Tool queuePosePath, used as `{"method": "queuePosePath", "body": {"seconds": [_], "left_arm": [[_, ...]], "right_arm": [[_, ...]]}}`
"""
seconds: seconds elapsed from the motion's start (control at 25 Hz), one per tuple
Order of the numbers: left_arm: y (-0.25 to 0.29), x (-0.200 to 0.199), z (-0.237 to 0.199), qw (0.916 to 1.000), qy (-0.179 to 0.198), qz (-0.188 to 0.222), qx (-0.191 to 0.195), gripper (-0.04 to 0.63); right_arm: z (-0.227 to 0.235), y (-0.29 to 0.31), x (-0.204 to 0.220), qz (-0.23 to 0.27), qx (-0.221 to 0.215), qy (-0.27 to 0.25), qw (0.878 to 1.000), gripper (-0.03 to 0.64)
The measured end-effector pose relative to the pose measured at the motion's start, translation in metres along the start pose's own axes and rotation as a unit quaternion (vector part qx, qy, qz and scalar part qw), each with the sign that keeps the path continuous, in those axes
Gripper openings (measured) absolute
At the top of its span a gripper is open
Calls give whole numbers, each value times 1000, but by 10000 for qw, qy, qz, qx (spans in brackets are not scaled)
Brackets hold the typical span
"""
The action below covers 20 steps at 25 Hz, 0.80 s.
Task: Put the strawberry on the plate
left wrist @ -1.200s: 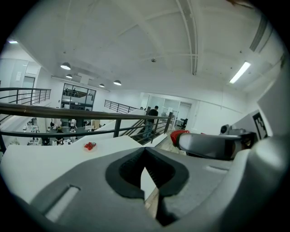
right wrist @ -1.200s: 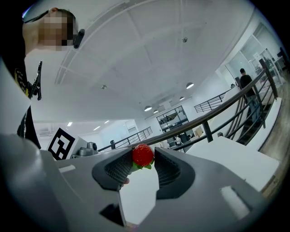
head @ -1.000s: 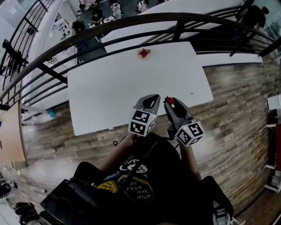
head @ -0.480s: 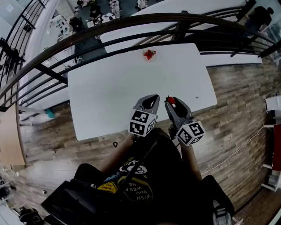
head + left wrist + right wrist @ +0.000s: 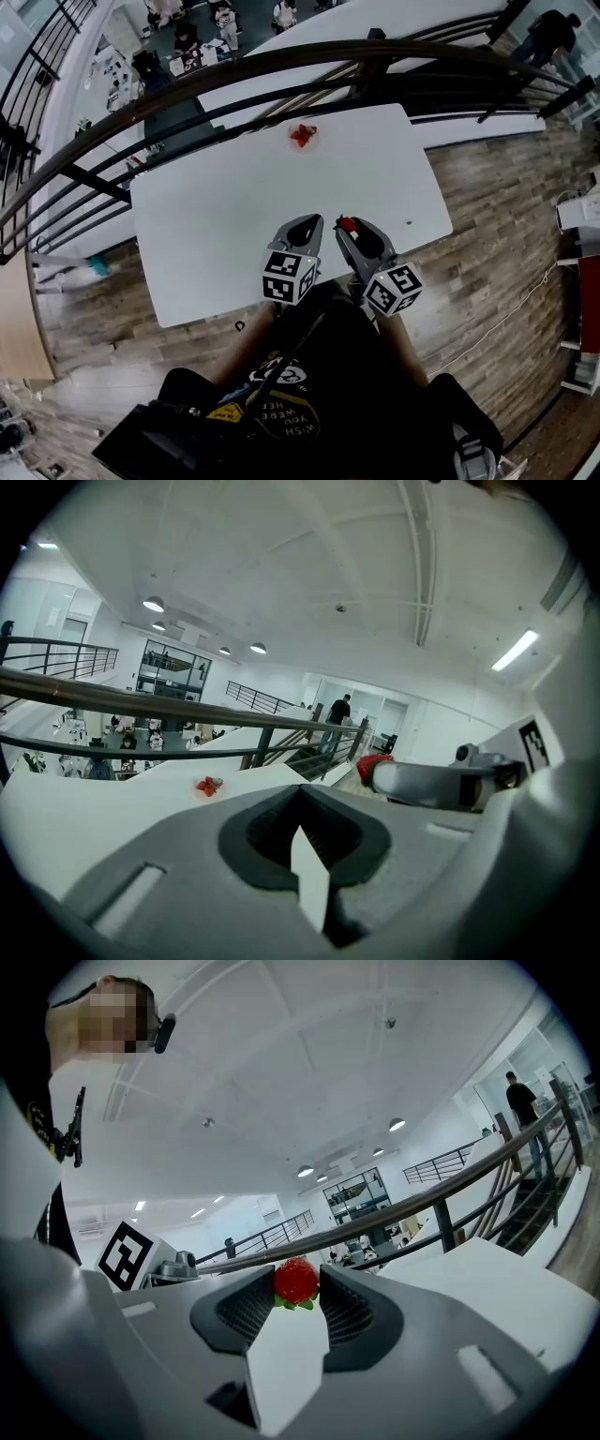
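Two grey grippers hover over the near edge of the white rectangular table point(image 5: 216, 216). The left gripper point(image 5: 300, 797) has its jaws pressed together on nothing. The right gripper point(image 5: 298, 1283) pinches the small red strawberry point(image 5: 296, 1280) by its sides, at the very jaw tips. That hold looks shallow, so carry it level and unhurried toward the small red cluster point(image 5: 302, 135) by the far edge, where the plate presumably lies, too faint to make out, and release low
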<state>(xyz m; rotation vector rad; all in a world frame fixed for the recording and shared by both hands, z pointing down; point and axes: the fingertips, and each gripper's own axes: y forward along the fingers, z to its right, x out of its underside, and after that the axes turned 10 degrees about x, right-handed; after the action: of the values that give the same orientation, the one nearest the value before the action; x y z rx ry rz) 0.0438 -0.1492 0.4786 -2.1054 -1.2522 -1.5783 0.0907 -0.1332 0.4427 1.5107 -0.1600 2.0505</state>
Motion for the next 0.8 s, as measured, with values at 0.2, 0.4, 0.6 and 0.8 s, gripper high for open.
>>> {"method": "queuePosePath", "body": {"seconds": [0.2, 0.4, 0.6, 0.8], "left_arm": [[16, -9, -6, 9998, -49, 64, -203, 5], [34, -22, -3, 9992, 15, 100, -395, 5], [48, -22, -9, 9978, -69, 151, -640, 5], [58, -20, -13, 9960, -140, 141, -874, 5]], "right_arm": [[14, 5, -10, -58, -170, -14, 9998, 149], [36, 10, -22, -131, -330, -56, 9994, 149], [53, 20, -23, -227, -564, -73, 9981, 149], [66, 29, -24, -316, -773, -56, 9965, 149]]}}
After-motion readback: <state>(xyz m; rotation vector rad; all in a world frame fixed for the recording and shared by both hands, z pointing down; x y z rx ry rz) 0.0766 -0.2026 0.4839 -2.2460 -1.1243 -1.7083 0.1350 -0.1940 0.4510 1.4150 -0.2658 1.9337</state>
